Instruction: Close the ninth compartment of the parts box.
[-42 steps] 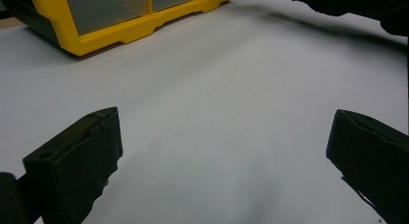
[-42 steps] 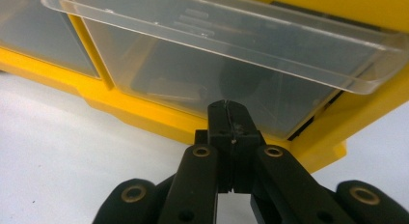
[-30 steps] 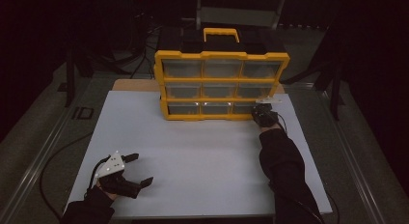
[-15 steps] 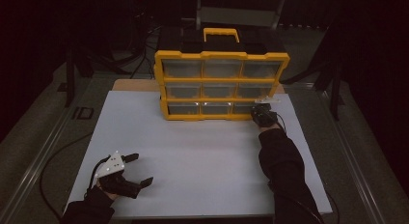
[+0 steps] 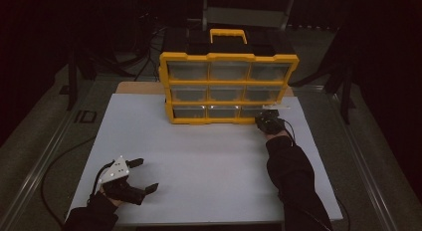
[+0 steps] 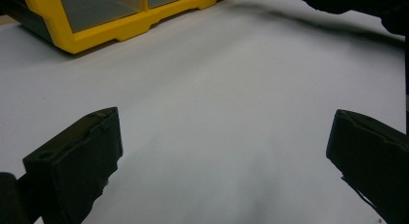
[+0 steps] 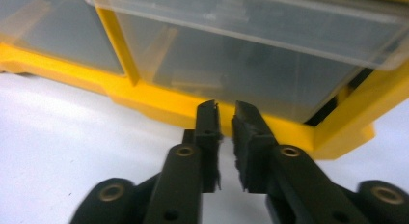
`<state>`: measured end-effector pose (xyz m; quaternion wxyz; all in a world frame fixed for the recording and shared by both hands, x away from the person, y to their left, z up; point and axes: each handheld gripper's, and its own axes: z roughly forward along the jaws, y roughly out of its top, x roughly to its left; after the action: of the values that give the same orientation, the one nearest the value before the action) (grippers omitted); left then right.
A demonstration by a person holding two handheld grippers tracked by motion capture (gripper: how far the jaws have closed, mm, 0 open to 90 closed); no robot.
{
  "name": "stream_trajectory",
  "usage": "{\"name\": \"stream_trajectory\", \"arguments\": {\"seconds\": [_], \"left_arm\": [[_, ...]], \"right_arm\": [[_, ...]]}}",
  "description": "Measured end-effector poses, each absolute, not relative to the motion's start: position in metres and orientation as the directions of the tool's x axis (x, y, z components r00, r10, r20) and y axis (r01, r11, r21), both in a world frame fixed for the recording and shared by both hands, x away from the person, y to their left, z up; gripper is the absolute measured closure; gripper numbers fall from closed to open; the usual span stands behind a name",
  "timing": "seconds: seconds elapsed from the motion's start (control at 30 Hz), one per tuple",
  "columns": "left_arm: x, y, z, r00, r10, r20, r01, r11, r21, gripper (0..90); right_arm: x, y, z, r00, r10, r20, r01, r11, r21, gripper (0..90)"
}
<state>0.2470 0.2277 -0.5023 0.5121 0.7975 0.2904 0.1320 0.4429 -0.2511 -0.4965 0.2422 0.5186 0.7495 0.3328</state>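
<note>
A yellow drawer cabinet (image 5: 229, 86) with clear plastic drawers stands at the back of the white table (image 5: 209, 161). My right gripper (image 5: 263, 120) sits low at its bottom right drawer (image 5: 259, 111), which stands a little out of the frame. In the right gripper view the jaws (image 7: 225, 110) have just been opening; a narrow gap shows between them with nothing in it, just in front of that drawer's clear front (image 7: 251, 64). My left gripper (image 5: 147, 174) rests near the table's front left, open wide and holding nothing (image 6: 224, 151).
The cabinet has a black top with a yellow carry handle (image 5: 228, 34). A cable (image 5: 59, 161) trails off the table's left side. Dark stands and floor surround the table. The cabinet's yellow base (image 6: 120, 26) shows far off in the left gripper view.
</note>
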Motion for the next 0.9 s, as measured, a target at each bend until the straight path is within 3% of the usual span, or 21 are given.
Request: {"name": "stream_trajectory", "arguments": {"seconds": [0.13, 0.3, 0.43, 0.77, 0.9], "left_arm": [[0.247, 0.228, -0.502, 0.796, 0.599, -0.085, 0.326, -0.308, 0.894, 0.0], [0.247, 0.227, -0.502, 0.796, 0.599, -0.085, 0.327, -0.308, 0.893, 0.0], [0.247, 0.227, -0.502, 0.796, 0.599, -0.085, 0.327, -0.308, 0.893, 0.0], [0.247, 0.228, -0.502, 0.795, 0.602, -0.081, 0.325, -0.308, 0.894, 0.0], [0.247, 0.228, -0.502, 0.795, 0.601, -0.083, 0.326, -0.307, 0.894, 0.0]], "right_arm": [[0.440, -0.250, -0.498, -0.344, 0.939, -0.003, 0.621, 0.230, 0.749, 67.6], [0.436, -0.247, -0.497, -0.343, 0.939, 0.011, 0.618, 0.218, 0.755, 44.8], [0.434, -0.242, -0.495, -0.343, 0.939, -0.009, 0.611, 0.230, 0.757, 33.9], [0.430, -0.238, -0.491, -0.349, 0.937, -0.013, 0.603, 0.235, 0.762, 14.0], [0.429, -0.236, -0.491, -0.359, 0.933, -0.007, 0.608, 0.240, 0.757, 9.9]]}}
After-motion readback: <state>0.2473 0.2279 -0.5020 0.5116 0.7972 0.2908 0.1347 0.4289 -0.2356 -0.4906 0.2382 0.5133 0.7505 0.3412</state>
